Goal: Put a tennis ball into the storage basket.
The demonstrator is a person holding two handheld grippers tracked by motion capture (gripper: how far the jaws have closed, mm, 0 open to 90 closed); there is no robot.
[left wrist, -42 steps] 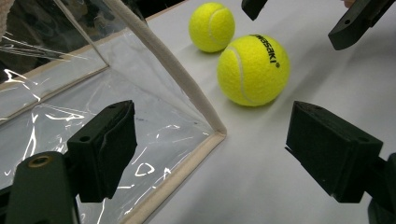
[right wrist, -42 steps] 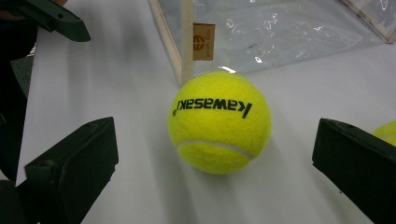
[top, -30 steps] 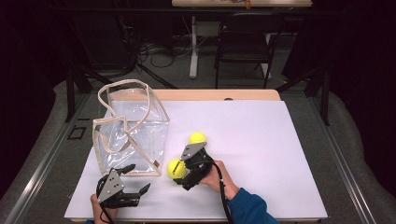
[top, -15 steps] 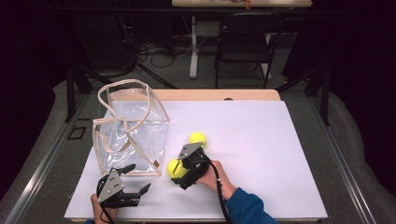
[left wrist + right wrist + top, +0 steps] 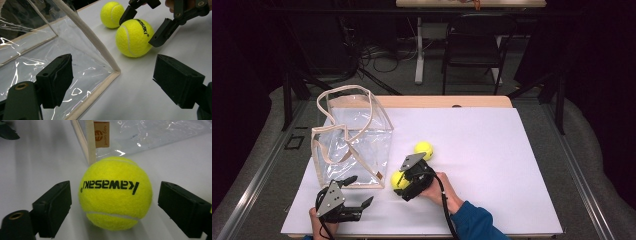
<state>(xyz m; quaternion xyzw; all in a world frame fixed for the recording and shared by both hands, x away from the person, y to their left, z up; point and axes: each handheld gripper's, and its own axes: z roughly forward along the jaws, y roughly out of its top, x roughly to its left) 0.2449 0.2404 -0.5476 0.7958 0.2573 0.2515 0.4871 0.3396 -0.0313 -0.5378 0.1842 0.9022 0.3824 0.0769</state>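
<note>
My right gripper (image 5: 112,207) has just been closing its fingers around the near tennis ball (image 5: 115,192); gaps remain on both sides. The ball rests on the white surface (image 5: 492,165) beside the clear bag (image 5: 354,145), its upside-down lettering facing me and its far side hidden. My left gripper (image 5: 112,85) is wide open.

The right gripper (image 5: 401,181) has been closing around the tennis ball (image 5: 398,178) beside the clear bag (image 5: 354,150), gaps remaining.

I see my right gripper (image 5: 404,181) set around the near tennis ball (image 5: 397,178), jaws just closing. A second ball (image 5: 423,148) lies beyond. My left gripper (image 5: 357,196) rests beside the clear bag (image 5: 354,150).
</note>
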